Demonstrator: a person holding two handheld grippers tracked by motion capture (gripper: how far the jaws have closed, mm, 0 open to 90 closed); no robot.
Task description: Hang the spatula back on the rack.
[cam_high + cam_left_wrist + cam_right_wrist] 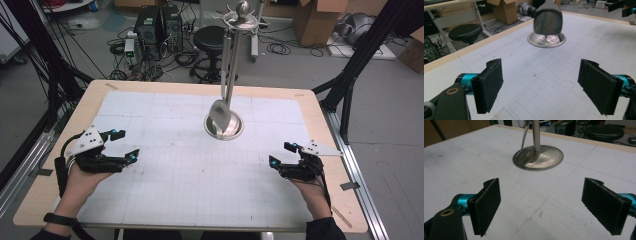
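A steel utensil stand [231, 65] rises from a round base [235, 131] at the middle back of the white gridded mat. One metal spoon-like utensil [220, 114] hangs from its top ring, its bowl just above the base. The same utensil [548, 18] hangs over the base [534, 41] in the left gripper view. The stand's post [536, 135] and base [551, 157] lie ahead in the right gripper view. My left gripper [125, 143] rests at the mat's left, open and empty. My right gripper [282, 154] sits low at the right, open, nothing between its pads.
The wooden table [190, 86] carries a white gridded mat [190, 175]. Behind it stand a black stool [210, 37], computer towers [157, 22], cables and cardboard boxes [320, 17]. Black frame legs [350, 75] flank the table.
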